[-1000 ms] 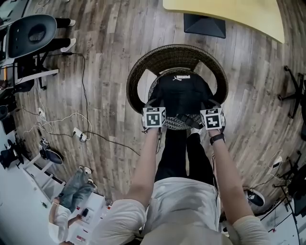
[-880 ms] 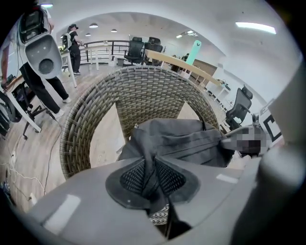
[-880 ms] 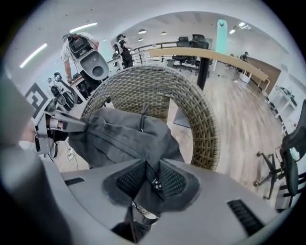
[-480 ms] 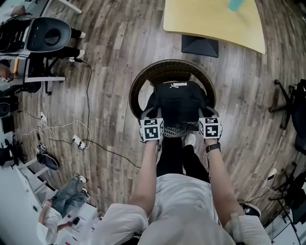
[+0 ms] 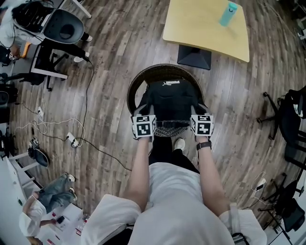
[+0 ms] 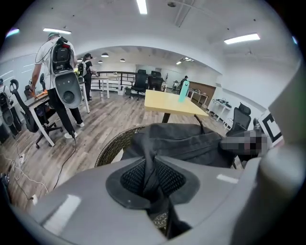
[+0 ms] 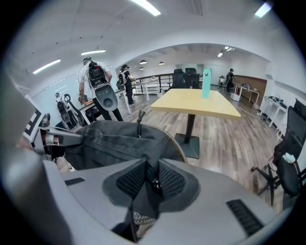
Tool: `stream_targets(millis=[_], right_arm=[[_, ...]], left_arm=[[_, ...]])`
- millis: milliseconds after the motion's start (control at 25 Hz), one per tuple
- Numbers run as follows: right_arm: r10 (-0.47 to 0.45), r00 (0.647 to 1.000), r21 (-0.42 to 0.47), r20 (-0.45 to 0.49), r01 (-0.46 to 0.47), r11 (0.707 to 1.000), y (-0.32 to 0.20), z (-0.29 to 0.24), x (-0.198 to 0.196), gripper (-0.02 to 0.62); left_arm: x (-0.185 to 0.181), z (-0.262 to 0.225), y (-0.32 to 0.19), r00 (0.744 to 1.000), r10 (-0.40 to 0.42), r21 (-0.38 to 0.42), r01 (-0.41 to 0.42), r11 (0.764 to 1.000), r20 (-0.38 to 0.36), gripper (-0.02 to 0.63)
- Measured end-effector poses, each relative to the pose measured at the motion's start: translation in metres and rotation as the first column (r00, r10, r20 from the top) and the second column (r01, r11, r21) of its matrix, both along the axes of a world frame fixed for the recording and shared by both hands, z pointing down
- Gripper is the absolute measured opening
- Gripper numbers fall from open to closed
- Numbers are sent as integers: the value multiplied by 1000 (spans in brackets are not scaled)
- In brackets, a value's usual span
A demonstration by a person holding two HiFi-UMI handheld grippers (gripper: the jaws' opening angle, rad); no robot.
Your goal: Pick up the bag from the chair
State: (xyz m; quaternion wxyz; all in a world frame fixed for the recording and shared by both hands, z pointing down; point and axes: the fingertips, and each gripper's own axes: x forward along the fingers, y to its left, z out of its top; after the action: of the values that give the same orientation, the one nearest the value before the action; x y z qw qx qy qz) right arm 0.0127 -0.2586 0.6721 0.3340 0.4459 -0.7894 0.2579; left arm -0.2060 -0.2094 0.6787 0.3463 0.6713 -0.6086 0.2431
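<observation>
A black bag (image 5: 171, 101) hangs over the round wicker chair (image 5: 136, 86), held at both sides. My left gripper (image 5: 144, 125) is shut on the bag's left edge, with black fabric (image 6: 150, 167) pinched between its pads. On the other side my right gripper (image 5: 201, 124) is shut on the bag's right edge, where a fold of fabric (image 7: 152, 184) sits between its pads. The bag's body (image 6: 191, 143) stretches between the two grippers, and in the right gripper view it (image 7: 114, 139) spreads to the left above the chair rim (image 7: 174, 143).
A yellow table (image 5: 205, 26) with a teal bottle (image 5: 228, 13) stands beyond the chair. Office chairs (image 5: 64, 28) and cables (image 5: 71, 139) lie to the left on the wood floor. Black chairs (image 5: 289, 124) stand at the right. People stand at the far left (image 6: 57, 86).
Both grippers, still shut on the bag, have come up and back toward me, and the bag has risen off the chair seat. The view has shifted so more of the table shows.
</observation>
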Motion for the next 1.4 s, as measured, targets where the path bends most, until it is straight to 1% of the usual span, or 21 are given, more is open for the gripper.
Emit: stream_targets(millis=[200, 360, 440, 560, 720, 880, 1040, 1240, 1400], right_arm=[[28, 998, 70, 48, -32, 997, 1, -45, 7, 89], [39, 995, 133, 93, -51, 990, 2, -83, 8, 89], [32, 994, 172, 103, -50, 984, -1, -102, 11, 89], [29, 995, 247, 96, -52, 968, -8, -133, 16, 88], [26, 992, 306, 125, -63, 950, -2, -166, 22, 87], [-3, 988, 387, 156, -58, 920, -6, -205, 26, 87], [-35, 984, 476, 172, -52, 878, -6, -254, 31, 87], [-70, 978, 565, 199, -56, 823, -3, -310, 37, 87], [-98, 972, 624, 214, -59, 779, 4, -347, 34, 87]], left_arm=[[6, -46, 1, 1000, -16, 81, 15, 997, 12, 52], [7, -84, 4, 999, -31, 152, 28, 988, 17, 52], [10, -103, 4, 999, -38, 187, 33, 982, 22, 52], [16, -133, 1, 999, -45, 242, 38, 970, 22, 49], [22, -169, 5, 997, -57, 309, 41, 950, 44, 49], [26, -206, 4, 996, -75, 396, 48, 917, 54, 49], [31, -248, 8, 995, -88, 473, 54, 879, 50, 49], [36, -300, 11, 992, -106, 563, 46, 825, 74, 49], [32, -336, 17, 989, -121, 627, 40, 778, 86, 49]])
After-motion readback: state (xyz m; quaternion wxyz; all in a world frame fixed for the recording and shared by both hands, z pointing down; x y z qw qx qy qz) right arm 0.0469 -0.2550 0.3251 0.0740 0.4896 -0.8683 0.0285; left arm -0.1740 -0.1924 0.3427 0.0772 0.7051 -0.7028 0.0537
